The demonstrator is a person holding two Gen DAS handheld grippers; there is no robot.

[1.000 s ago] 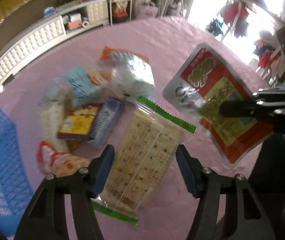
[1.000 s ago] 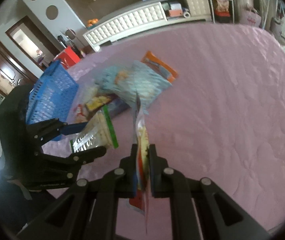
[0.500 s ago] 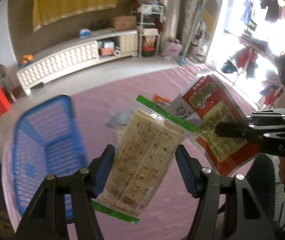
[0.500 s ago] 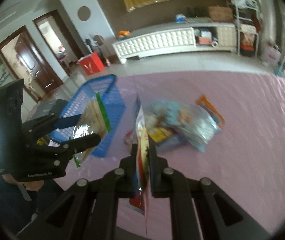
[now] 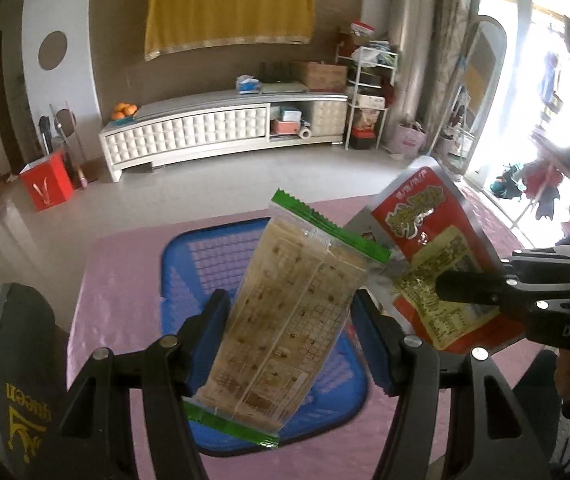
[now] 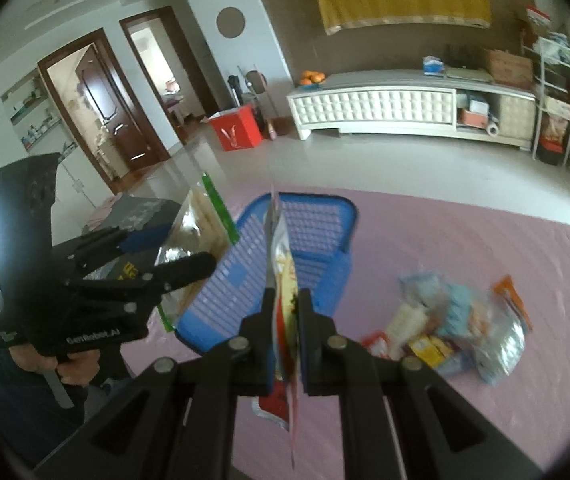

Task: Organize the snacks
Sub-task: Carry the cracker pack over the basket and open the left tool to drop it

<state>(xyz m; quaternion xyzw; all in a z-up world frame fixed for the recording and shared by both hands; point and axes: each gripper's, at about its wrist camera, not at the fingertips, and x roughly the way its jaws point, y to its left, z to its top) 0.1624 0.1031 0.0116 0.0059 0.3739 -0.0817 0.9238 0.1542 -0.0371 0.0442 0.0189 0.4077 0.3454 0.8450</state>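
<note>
My left gripper (image 5: pixel 291 330) is shut on a clear cracker pack with green ends (image 5: pixel 285 320) and holds it above the blue basket (image 5: pixel 189 264). My right gripper (image 6: pixel 287 320) is shut on a flat red snack pouch (image 6: pixel 283 280), seen edge-on, also above the blue basket (image 6: pixel 317 232). In the left wrist view the red pouch (image 5: pixel 433 248) hangs to the right of the cracker pack. In the right wrist view the cracker pack (image 6: pixel 201 228) sits left of the basket in the left gripper (image 6: pixel 189 264).
A pile of several loose snack packs (image 6: pixel 453 328) lies on the pink table cover (image 6: pixel 485 248) to the right of the basket. The table's far edge (image 5: pixel 133 232) is close behind the basket. A white cabinet (image 5: pixel 221 128) stands across the room.
Both grippers have lifted their packs off the table and swung left, from over the snack pile to over the blue basket. Both stay shut on their packs.
</note>
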